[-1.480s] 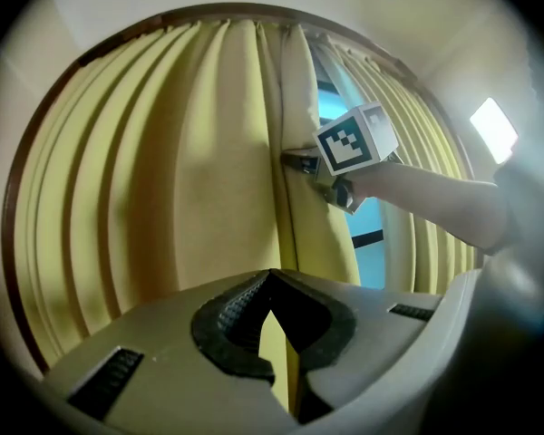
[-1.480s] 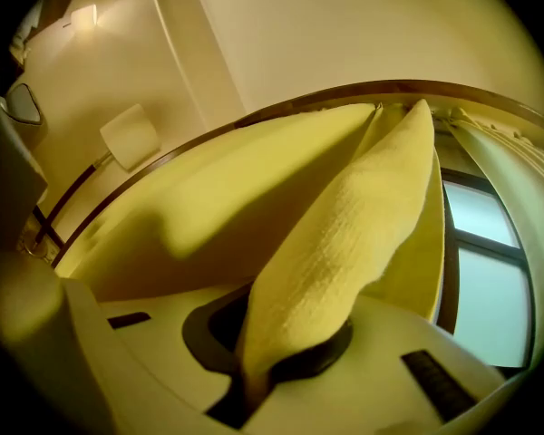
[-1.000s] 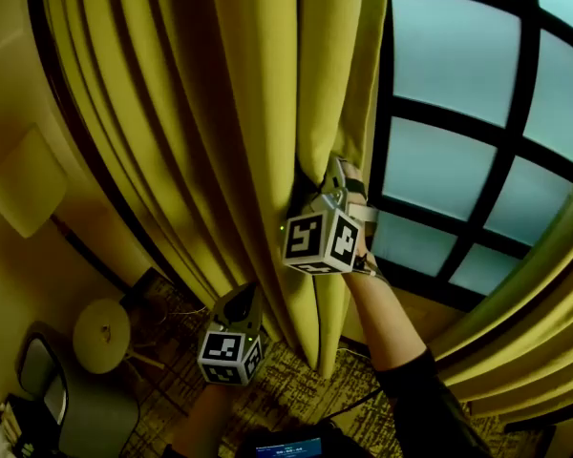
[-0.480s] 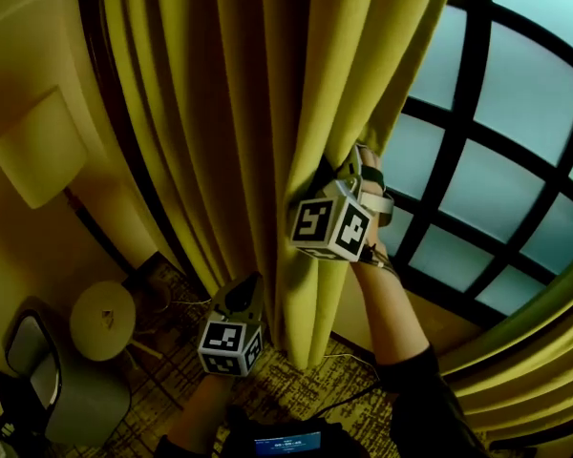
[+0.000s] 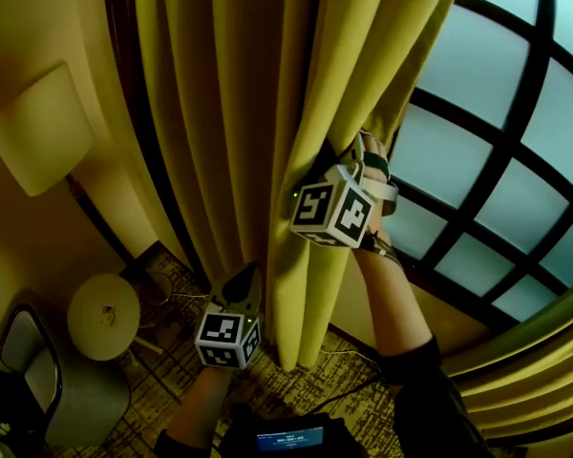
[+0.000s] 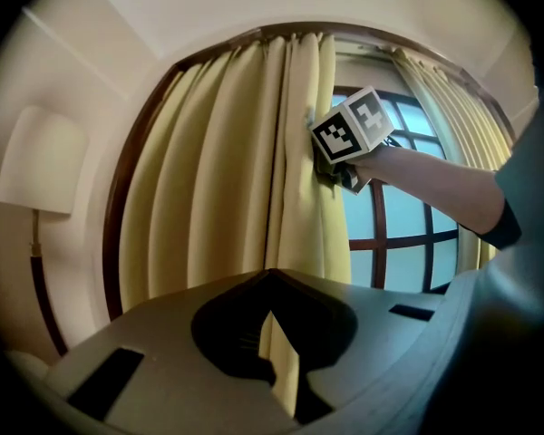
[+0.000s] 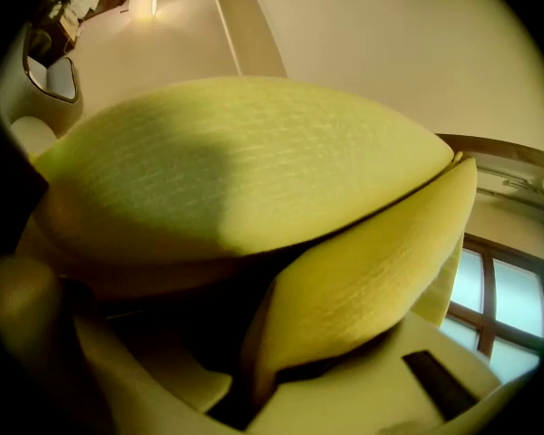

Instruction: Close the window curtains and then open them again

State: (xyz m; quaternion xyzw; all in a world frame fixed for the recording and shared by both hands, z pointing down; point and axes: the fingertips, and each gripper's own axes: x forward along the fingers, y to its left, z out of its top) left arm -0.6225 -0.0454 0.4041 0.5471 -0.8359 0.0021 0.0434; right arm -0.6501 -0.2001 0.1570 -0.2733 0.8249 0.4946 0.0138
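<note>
Over the last second both claws have carried the leading edge of the yellow curtain (image 5: 239, 113) sideways toward the left side of the window (image 5: 497, 113). The folds now look packed closer together against the window's dark left frame. The floor lamp (image 5: 38, 127) left of the window has come further into the head view. The right claw (image 5: 349, 165) is clamped narrow on a thick fold of curtain, which fills its own view (image 7: 254, 370). The left claw (image 5: 241, 282), lower down the same edge, is closed tight with a thin strip of fabric pinched between its jaws (image 6: 276, 361). Most of the glass is bare, so this reads as the reopening half of the task. This panel seems nearly home, though how much travel is left cannot be judged. A second curtain (image 5: 544, 351) hangs bunched at the window's right side, well apart from both claws. Below the window and to its left stand a small round desk (image 5: 102, 315) and a grey chair (image 5: 38, 380) on the patterned floor (image 5: 277, 389). The lamp, the desk and the chair lie on the side the curtain is heading for. The person may need to mind them if stepping further left, but nothing blocks the fabric itself.
</note>
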